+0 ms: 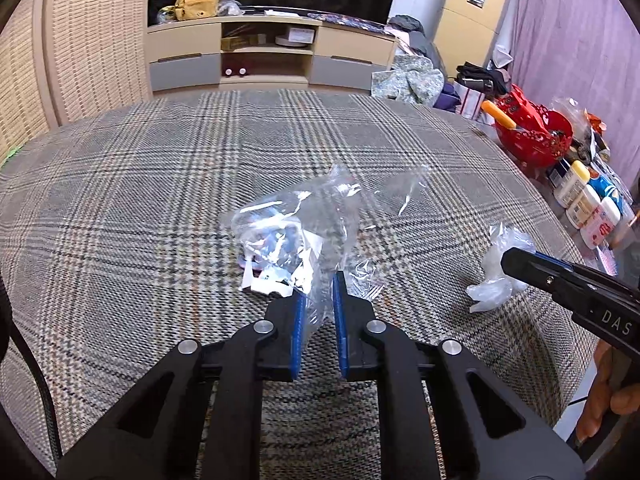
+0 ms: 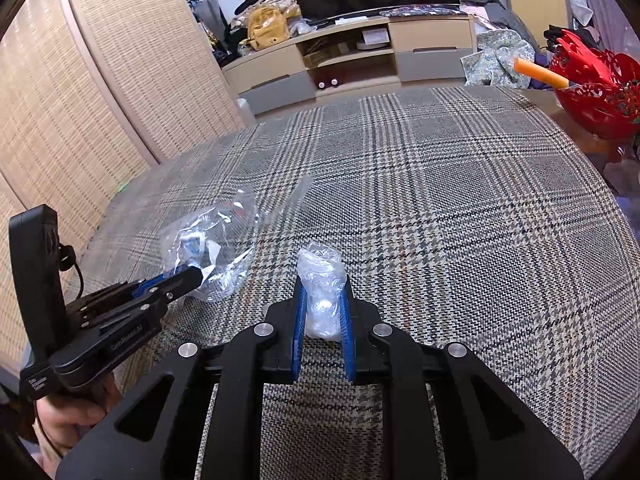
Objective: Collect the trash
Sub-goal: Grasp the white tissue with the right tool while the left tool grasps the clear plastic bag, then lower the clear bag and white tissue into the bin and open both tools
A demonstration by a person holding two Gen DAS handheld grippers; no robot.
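Observation:
A clear plastic bag (image 1: 296, 228) with paper and wrapper scraps inside lies on the plaid cloth (image 1: 160, 184). My left gripper (image 1: 320, 292) is shut on the bag's near edge. It also shows in the right wrist view (image 2: 192, 276), holding the same bag (image 2: 216, 244). My right gripper (image 2: 323, 300) is shut on a crumpled wad of clear plastic (image 2: 322, 280). In the left wrist view the right gripper (image 1: 508, 260) holds that wad (image 1: 496, 268) just above the cloth, to the right of the bag.
A red basket (image 1: 532, 132) with an orange handle, bottles and jars (image 1: 588, 204) stand at the right edge of the table. A TV cabinet (image 1: 272, 56) stands beyond the far edge. Woven panels (image 2: 100, 92) are on the left.

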